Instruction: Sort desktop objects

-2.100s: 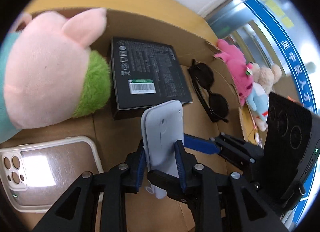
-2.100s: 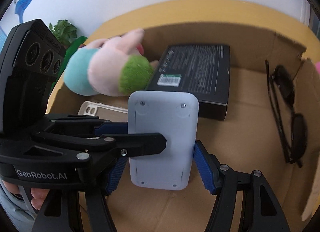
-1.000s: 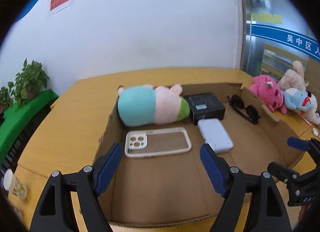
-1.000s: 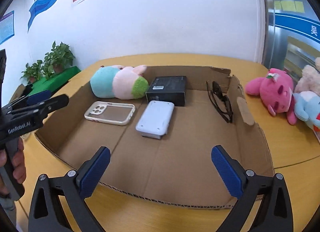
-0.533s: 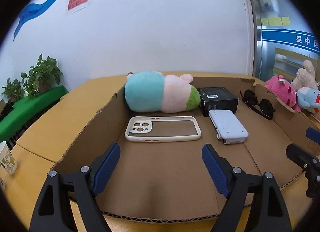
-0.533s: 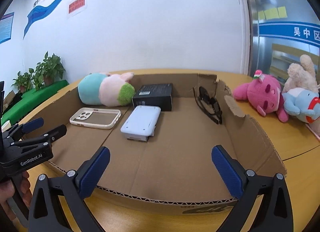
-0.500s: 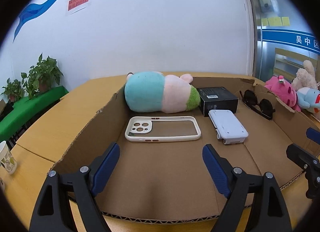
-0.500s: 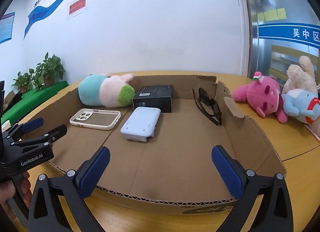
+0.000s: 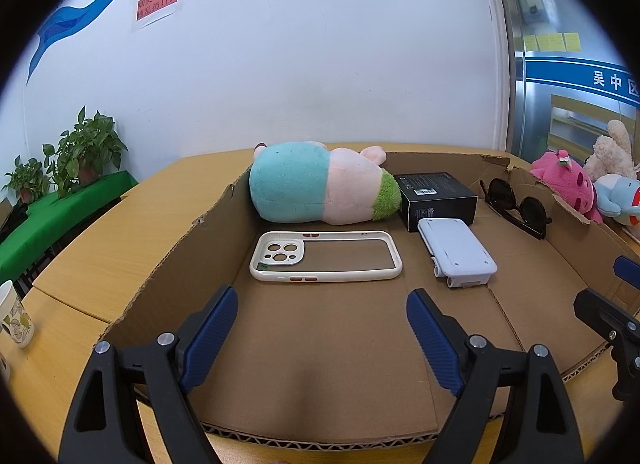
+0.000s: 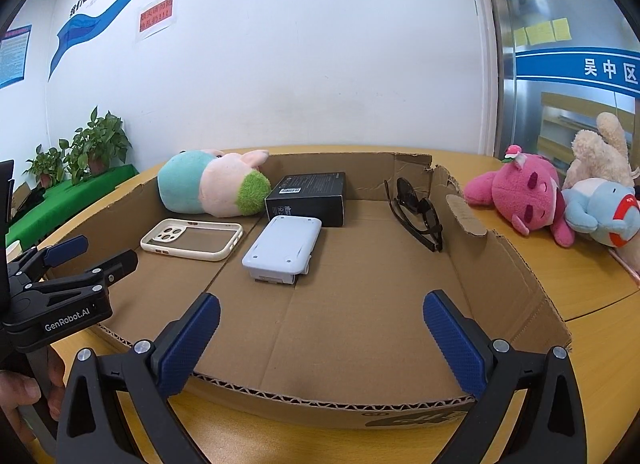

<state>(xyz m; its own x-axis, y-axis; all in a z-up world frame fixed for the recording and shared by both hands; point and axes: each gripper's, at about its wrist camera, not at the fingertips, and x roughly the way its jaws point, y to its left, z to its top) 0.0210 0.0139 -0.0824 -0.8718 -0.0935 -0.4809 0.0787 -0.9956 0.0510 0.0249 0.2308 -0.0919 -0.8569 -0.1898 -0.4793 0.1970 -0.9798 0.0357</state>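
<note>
A shallow cardboard tray [image 9: 168,276] [image 10: 516,272] lies on the wooden table. Inside it are a teal, pink and green plush pig [image 9: 320,193] [image 10: 212,187], a black box [image 9: 438,199] [image 10: 308,199], a pale blue-grey flat device [image 9: 458,254] [image 10: 284,250], a white phone case [image 9: 324,256] [image 10: 192,238] and dark sunglasses [image 9: 516,207] [image 10: 418,209]. My left gripper [image 9: 322,330] hangs open over the tray's near edge, nothing between its blue pads. My right gripper [image 10: 320,338] is open too, at the near rim, empty.
Pink, blue and cream plush toys [image 10: 556,199] [image 9: 588,187] lie on the table right of the tray. A paper cup [image 9: 14,318] stands at the left table edge. Potted plants [image 9: 76,155] sit on a green ledge beyond. A hand [image 10: 20,396] holds the left tool.
About two seconds ago both grippers held the blue-grey device inside the tray; it now lies there released. Both grippers pulled back and sank to the near rim, still for the last half second.
</note>
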